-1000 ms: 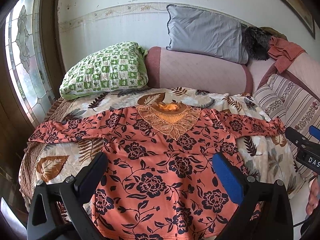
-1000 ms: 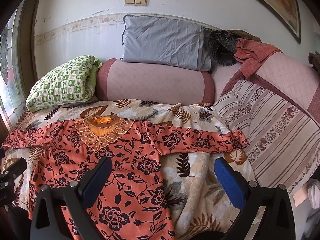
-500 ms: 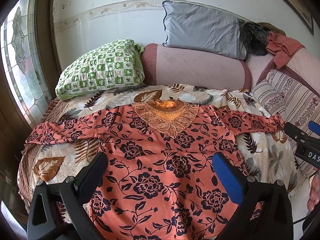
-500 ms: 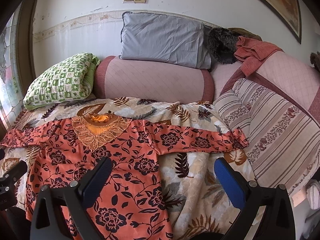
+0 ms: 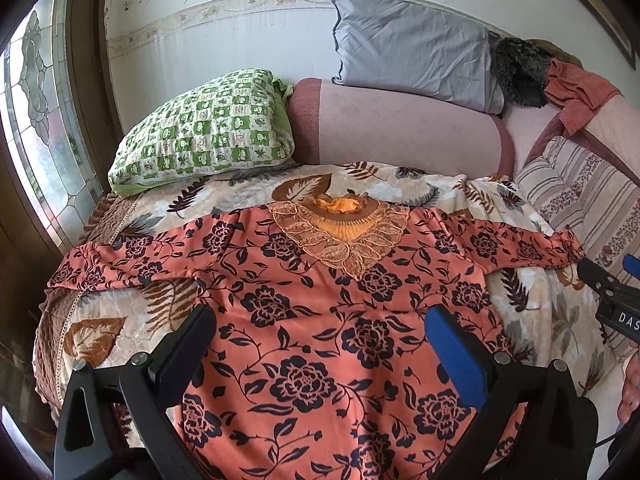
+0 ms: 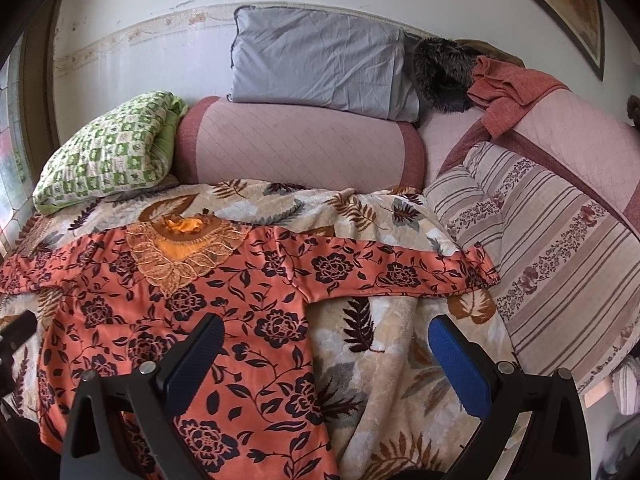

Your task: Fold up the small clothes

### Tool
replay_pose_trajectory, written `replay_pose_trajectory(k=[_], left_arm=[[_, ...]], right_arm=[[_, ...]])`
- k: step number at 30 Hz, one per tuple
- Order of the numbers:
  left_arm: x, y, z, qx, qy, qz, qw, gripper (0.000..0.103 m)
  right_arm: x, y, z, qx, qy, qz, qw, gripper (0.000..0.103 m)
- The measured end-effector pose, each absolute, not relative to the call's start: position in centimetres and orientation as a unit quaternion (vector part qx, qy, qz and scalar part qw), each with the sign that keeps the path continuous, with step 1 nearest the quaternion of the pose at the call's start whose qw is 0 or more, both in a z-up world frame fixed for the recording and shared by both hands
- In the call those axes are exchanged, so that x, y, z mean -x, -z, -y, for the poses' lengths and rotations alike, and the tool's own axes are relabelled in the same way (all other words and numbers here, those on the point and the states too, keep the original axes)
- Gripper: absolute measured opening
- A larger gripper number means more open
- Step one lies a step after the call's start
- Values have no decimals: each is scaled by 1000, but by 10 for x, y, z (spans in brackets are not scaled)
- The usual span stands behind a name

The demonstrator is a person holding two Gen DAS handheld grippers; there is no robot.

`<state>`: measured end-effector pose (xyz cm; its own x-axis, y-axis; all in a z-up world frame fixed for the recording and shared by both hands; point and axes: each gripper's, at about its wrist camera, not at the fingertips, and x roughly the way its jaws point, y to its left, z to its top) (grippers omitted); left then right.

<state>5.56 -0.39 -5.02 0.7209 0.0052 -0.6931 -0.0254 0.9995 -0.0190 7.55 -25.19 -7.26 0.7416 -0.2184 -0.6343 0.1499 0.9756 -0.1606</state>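
An orange top with black flowers (image 5: 312,320) (image 6: 168,320) lies flat and face up on a leaf-patterned blanket (image 5: 532,312) (image 6: 384,360), both sleeves spread out sideways. Its lace collar (image 5: 344,236) (image 6: 180,252) points toward the back cushions. My left gripper (image 5: 320,340) hovers open above the lower middle of the top, holding nothing. Over the top's right edge and the bare blanket my right gripper (image 6: 324,344) stands open too. The right sleeve's cuff (image 6: 480,268) ends near a striped cushion. The right gripper's tip (image 5: 612,300) shows at the left wrist view's right edge.
A green checked pillow (image 5: 204,128) sits at the back left, a pink bolster (image 5: 400,128) behind the collar, a grey pillow (image 6: 320,64) on top of it. A striped cushion (image 6: 552,256) flanks the right. A window (image 5: 36,120) lies to the left.
Both grippers have moved slightly forward and lower toward the top, so it looks larger in view. The garment itself has not shifted. Both stay open.
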Motion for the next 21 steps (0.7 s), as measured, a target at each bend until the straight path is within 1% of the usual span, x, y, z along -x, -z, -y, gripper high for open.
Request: replay_pose_trajectory(k=[10,17,21], left_arm=[[-84,54,5,4,-11,-364,931,103],[-138,76,-9,16,-26,-363,931,103],[-180,98,-23,30,-50,-363,930,103]], right_arm=[[-101,86,269,45,117,-357,926,103],[-143,116,292,47,160,-381,909,103],[-174,133,309,28,161,-388,907,103]])
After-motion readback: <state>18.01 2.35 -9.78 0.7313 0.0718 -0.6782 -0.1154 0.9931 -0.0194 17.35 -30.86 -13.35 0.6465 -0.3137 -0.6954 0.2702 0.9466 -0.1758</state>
